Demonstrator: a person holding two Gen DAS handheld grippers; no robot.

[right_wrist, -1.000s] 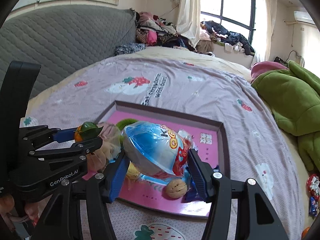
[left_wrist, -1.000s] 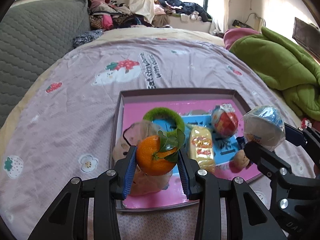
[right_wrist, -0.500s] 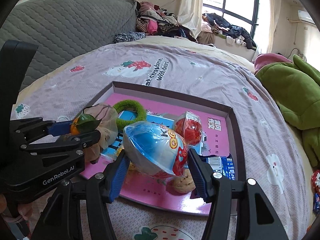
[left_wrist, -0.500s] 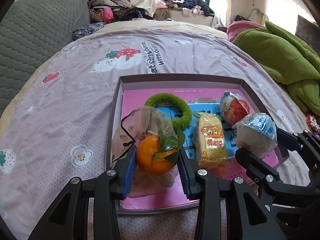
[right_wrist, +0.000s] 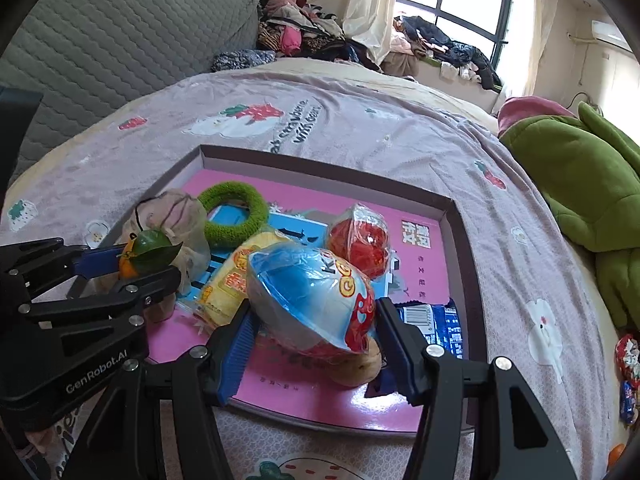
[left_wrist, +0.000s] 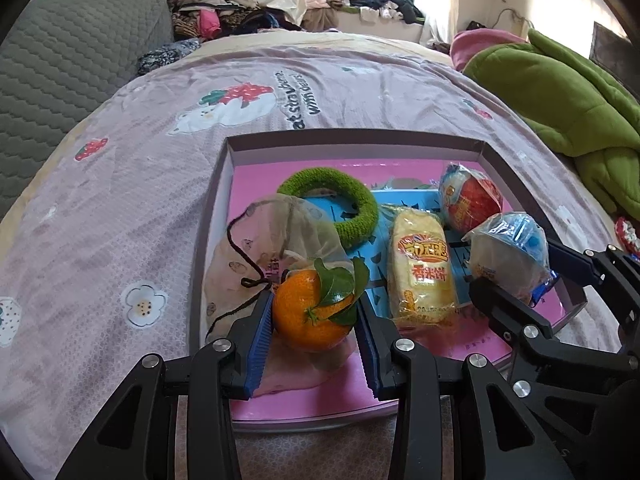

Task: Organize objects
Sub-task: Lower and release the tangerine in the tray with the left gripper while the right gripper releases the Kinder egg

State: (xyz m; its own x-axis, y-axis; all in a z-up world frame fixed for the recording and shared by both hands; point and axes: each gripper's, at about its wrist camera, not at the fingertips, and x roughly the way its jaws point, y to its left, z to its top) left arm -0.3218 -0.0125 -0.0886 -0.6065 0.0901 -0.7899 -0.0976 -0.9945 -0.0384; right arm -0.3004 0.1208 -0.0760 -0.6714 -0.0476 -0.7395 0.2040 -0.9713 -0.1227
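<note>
Left wrist view: left gripper (left_wrist: 316, 312) clamped on an orange mandarin (left_wrist: 311, 314) with green leaves on its stem, blue pads pressed to both sides. Fruit is held over the near-left part of a shallow tray (left_wrist: 352, 136) with a pink floor, which lies on a lilac strawberry-print bedspread (left_wrist: 120, 184). Under and behind the fruit: a sheer drawstring pouch (left_wrist: 280, 236), black cord trailing over the tray's left wall. Behind that, a green fuzzy ring (left_wrist: 332, 204). Centre of tray: a yellow wrapped rice cake (left_wrist: 422, 268), lying lengthwise. Far right of tray: a red wrapped ball snack (left_wrist: 470, 200). Right gripper (left_wrist: 516, 268) enters from the right, closed on a blue wrapped snack (left_wrist: 508, 252) above the tray's near-right part.

Right wrist view: right gripper (right_wrist: 316, 316) grips the blue wrapped snack (right_wrist: 308, 300), wrapper bulging between the pads. Directly beneath it, a walnut (right_wrist: 360, 368) rests on the tray floor; whether snack and walnut touch, cannot tell. A dark blue barcoded packet (right_wrist: 432, 320) lies just right of it. Left gripper (right_wrist: 136, 260) visible at left, holding the mandarin (right_wrist: 146, 254). Green quilt (right_wrist: 580, 184) bunched at the bed's right edge.
</note>
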